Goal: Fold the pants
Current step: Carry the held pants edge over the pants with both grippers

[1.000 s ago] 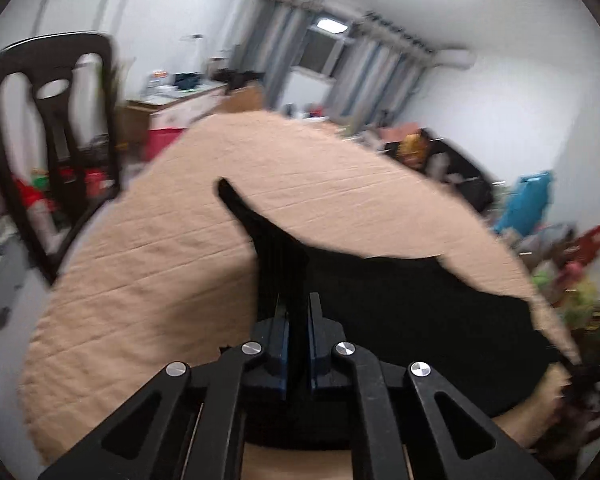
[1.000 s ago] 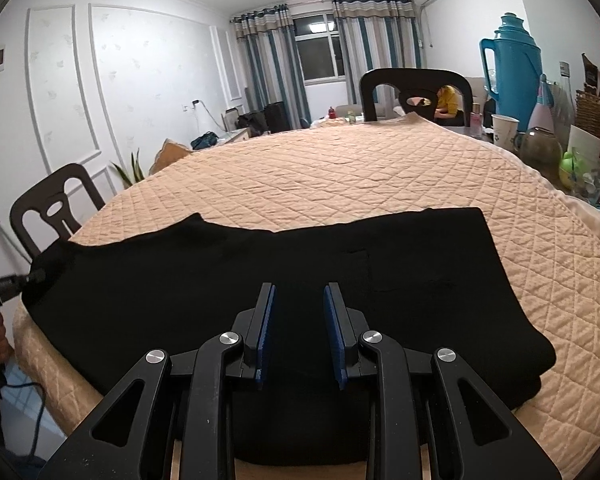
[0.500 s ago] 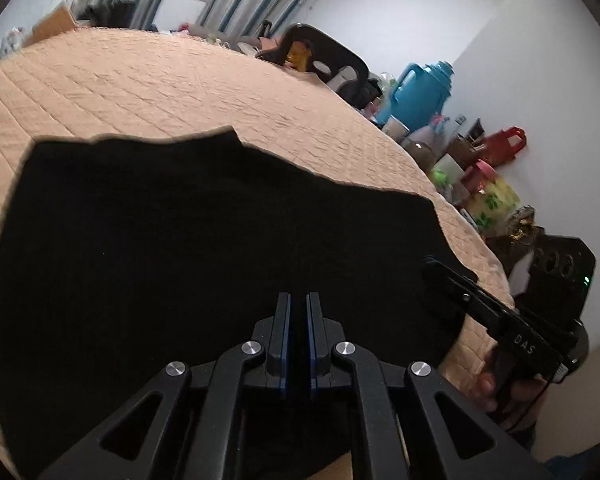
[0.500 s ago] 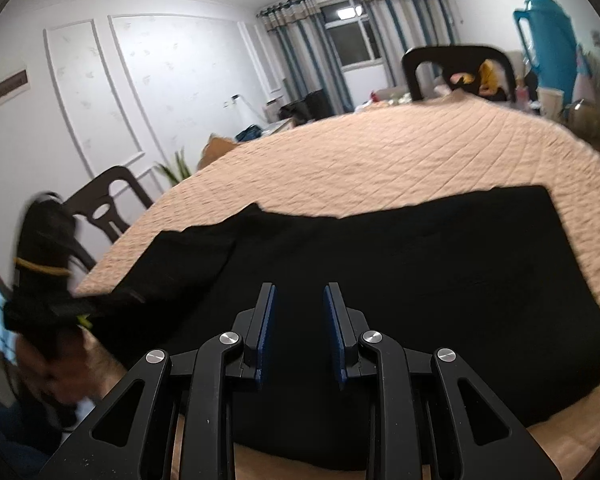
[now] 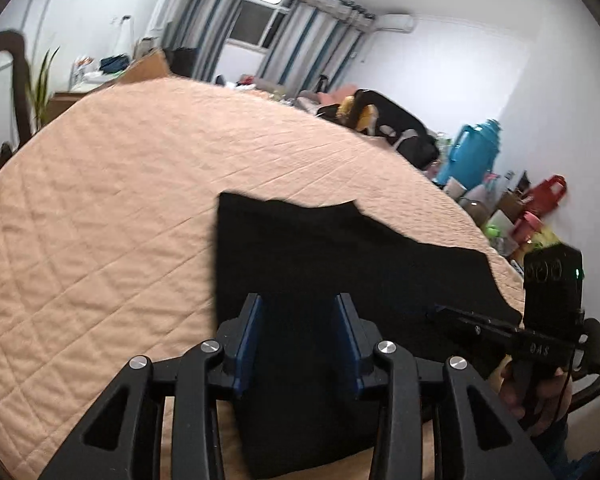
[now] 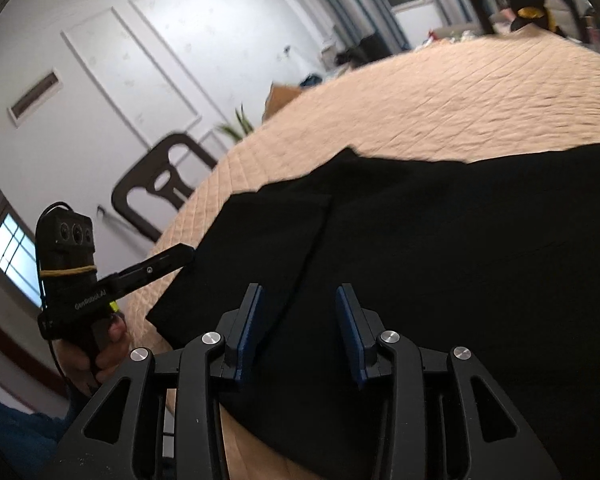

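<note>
The black pants (image 5: 340, 264) lie folded over on the peach quilted table cover (image 5: 120, 184). A folded-over flap with a straight edge shows in the right wrist view (image 6: 440, 240). My left gripper (image 5: 298, 336) is open and empty, just above the near end of the pants. My right gripper (image 6: 298, 332) is open and empty over the pants near their left end. Each gripper shows in the other's view, the right one (image 5: 468, 322) at the pants' right edge, the left one (image 6: 156, 266) at their left edge.
A dark chair (image 6: 160, 188) stands at the table's left side, another chair (image 6: 520, 0) at the far side. A blue thermos (image 5: 472, 152) and red and green clutter (image 5: 536, 208) sit beyond the table's right edge. A plant (image 5: 40, 84) stands by the wall.
My left gripper, shut on the pants' end a second ago, carried it over onto the rest and has opened. My right gripper has opened wider and swung left.
</note>
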Demonstrator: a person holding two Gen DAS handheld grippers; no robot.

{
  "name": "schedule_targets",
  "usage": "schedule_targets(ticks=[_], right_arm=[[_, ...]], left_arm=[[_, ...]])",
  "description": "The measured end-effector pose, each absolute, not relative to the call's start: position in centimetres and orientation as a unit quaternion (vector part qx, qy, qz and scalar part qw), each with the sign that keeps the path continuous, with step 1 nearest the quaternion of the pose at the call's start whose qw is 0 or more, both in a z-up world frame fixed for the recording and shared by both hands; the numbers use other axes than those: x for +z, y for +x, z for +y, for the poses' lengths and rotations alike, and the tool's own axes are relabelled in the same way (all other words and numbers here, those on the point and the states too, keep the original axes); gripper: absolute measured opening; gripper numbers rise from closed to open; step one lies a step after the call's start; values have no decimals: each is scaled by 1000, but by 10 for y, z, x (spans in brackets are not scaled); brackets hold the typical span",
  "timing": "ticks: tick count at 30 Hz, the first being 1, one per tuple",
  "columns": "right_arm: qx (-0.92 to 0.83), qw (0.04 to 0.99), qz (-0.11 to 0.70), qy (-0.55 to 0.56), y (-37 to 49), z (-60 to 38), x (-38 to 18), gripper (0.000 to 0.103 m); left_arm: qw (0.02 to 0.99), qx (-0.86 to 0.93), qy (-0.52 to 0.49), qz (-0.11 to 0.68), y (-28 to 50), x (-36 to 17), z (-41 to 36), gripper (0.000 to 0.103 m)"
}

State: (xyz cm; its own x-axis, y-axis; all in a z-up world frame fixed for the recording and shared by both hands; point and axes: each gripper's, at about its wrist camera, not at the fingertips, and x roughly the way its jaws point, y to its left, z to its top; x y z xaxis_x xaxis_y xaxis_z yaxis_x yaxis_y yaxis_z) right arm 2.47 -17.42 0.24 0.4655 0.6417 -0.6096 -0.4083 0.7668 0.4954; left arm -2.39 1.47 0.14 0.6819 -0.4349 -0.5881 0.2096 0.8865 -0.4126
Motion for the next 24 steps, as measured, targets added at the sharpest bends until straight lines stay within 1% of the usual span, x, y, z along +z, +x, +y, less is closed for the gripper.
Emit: schedule_targets(ticks=[6, 13, 17, 18, 19, 20, 21, 24], right_arm=[[319, 828, 440, 138, 52, -145, -1, 39], [345, 808, 449, 162, 42, -139, -4, 39], [347, 803, 452, 172, 51, -134, -4, 39], [350, 801, 453, 177, 55, -132, -6, 37], [350, 800, 455, 176, 57, -130, -7, 27], [343, 801, 459, 174, 60, -128, -10, 11], [340, 801, 461, 175, 60, -129, -11, 6], [344, 804, 446, 189, 56, -142, -3, 4]], left_arm=[[908, -175, -151, 351, -27, -6, 18, 40], [910, -179, -149, 343, -30, -7, 25, 40], [912, -177, -145, 341, -30, -7, 25, 40], [912, -177, -144, 342, -30, -7, 25, 40], [911, -176, -145, 343, -29, -6, 26, 40], [911, -176, -145, 344, -29, -6, 26, 40], [911, -175, -145, 345, -29, -5, 27, 40], [909, -178, -145, 349, -31, -2, 25, 40]])
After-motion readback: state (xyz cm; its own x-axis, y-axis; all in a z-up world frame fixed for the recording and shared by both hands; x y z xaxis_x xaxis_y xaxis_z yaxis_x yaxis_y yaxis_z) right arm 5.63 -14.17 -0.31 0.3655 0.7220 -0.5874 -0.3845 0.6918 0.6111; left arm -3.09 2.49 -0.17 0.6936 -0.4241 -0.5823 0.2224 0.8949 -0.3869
